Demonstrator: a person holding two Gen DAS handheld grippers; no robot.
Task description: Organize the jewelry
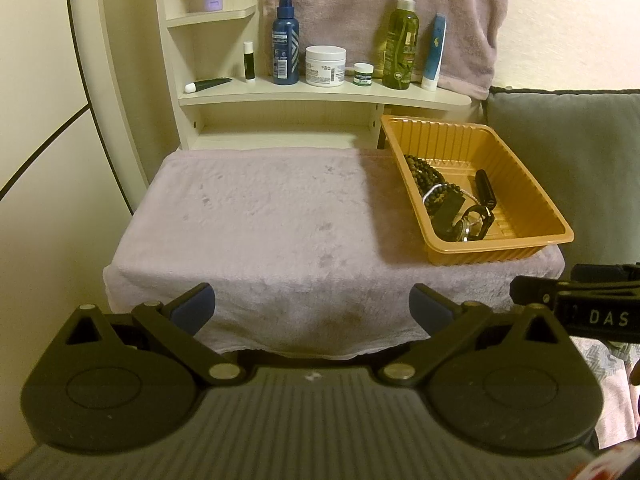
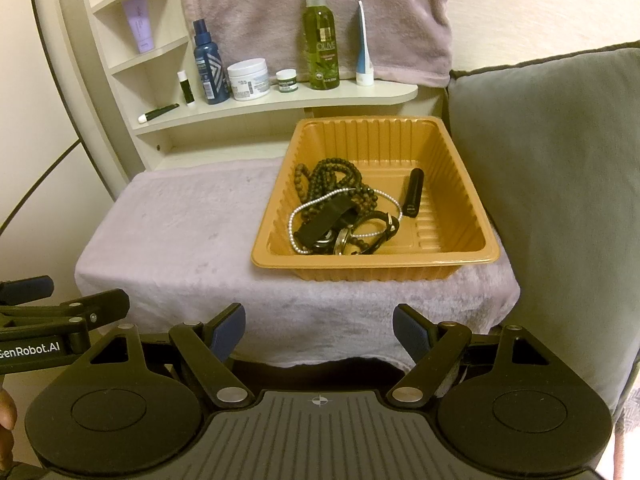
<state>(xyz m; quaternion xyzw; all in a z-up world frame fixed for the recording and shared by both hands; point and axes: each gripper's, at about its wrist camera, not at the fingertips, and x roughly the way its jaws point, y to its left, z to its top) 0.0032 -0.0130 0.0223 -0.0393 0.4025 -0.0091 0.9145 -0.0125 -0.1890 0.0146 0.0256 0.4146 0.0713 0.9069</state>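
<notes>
Jewelry (image 2: 340,212) seen heaped in orange tray (image 2: 376,268) on towel-draped surface (image 2: 180,240); none left outside. Left claw (image 1: 312,308), right claw (image 2: 319,330) held spread, empty, short of tray. Sorted or awaiting sorting: undetermined.

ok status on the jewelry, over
Both grippers, left and right, open, empty. Jewelry tangled in orange tray. Nothing blocking.

Both wrist views face the tray (image 1: 500,248), shelf (image 2: 280,100) behind
</notes>
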